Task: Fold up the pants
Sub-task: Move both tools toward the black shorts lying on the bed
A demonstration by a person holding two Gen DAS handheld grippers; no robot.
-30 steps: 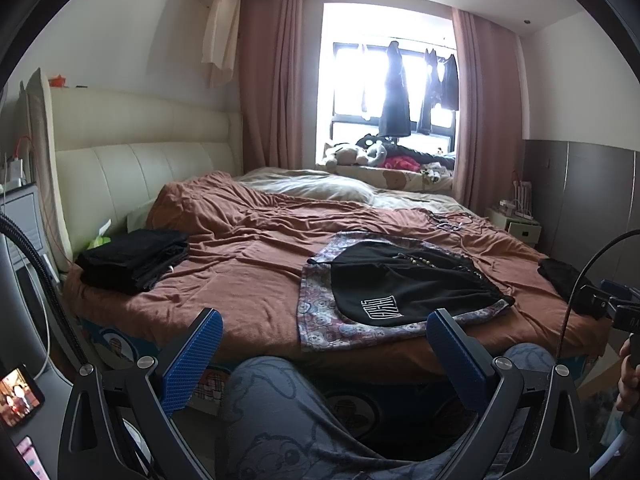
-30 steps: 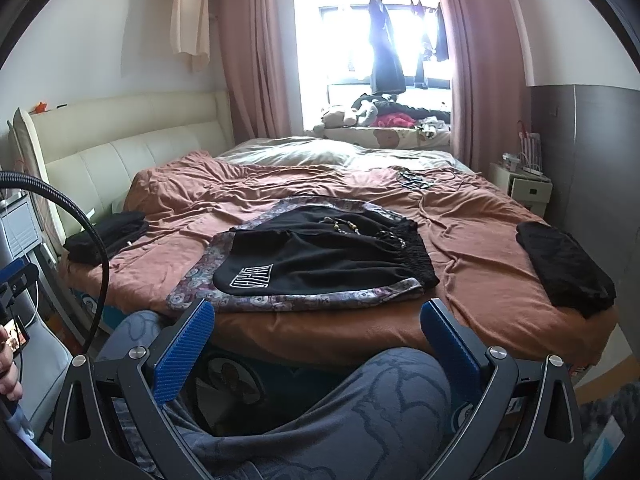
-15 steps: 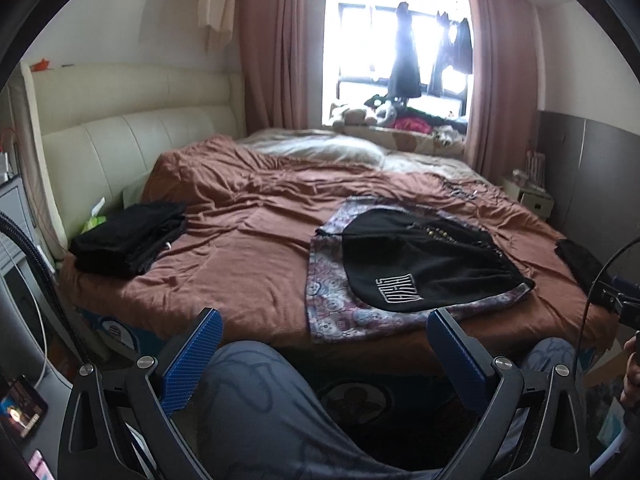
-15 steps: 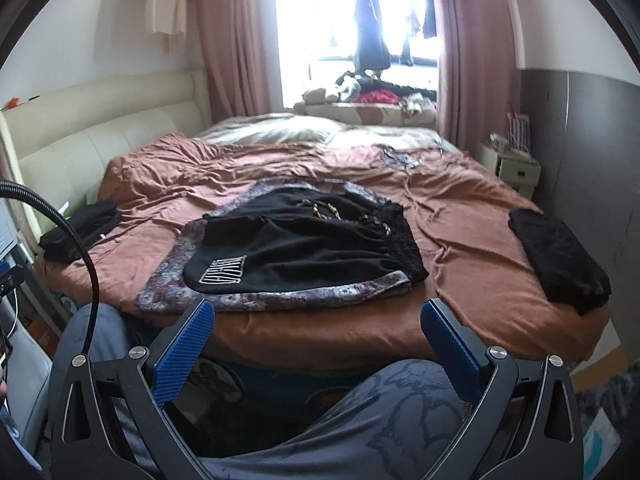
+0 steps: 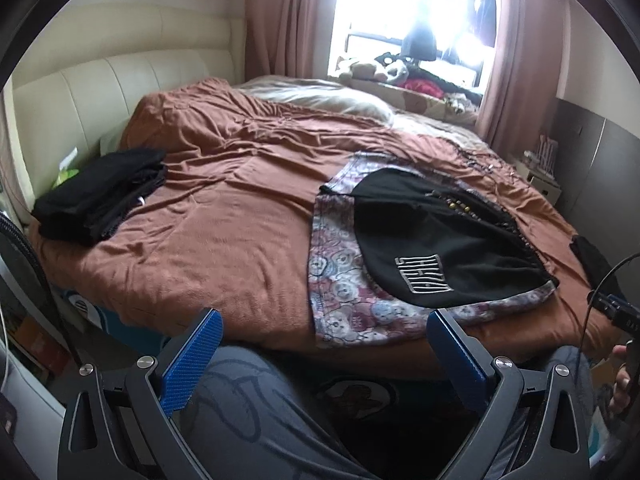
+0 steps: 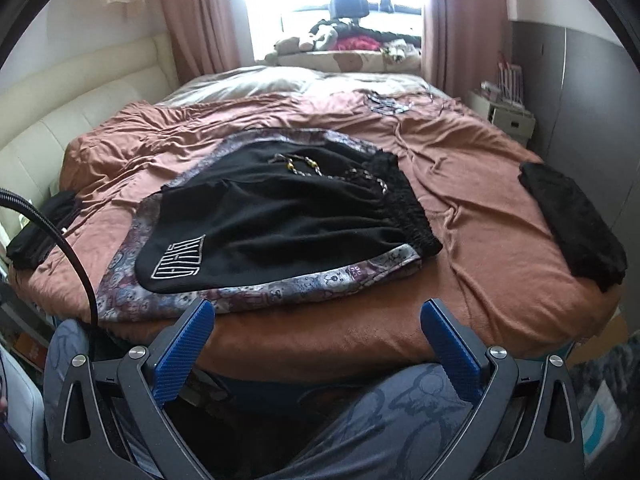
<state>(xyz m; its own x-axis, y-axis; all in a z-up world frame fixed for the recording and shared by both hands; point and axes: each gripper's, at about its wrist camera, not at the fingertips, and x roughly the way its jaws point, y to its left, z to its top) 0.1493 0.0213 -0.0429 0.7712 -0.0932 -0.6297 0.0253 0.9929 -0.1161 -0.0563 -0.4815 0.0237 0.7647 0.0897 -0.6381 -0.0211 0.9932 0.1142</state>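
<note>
Black shorts (image 6: 280,216): white outlined block lettering near the hem, stylised, letters not legible.
Patterned cloth (image 6: 320,280) under the shorts: small tag at its near edge, too small to read.
Elsewhere: no readable text.

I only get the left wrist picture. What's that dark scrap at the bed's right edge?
Observer: The right wrist view shows all of it: a black cloth lying flat, apart from the shorts.
Operator: Is the other gripper holding anything?
Observer: No. The right gripper is open and empty, just short of the bed's near edge.
Operator: Which end of the shorts is the waist?
Observer: The right end. The gathered waistband shows clearly there.
</note>
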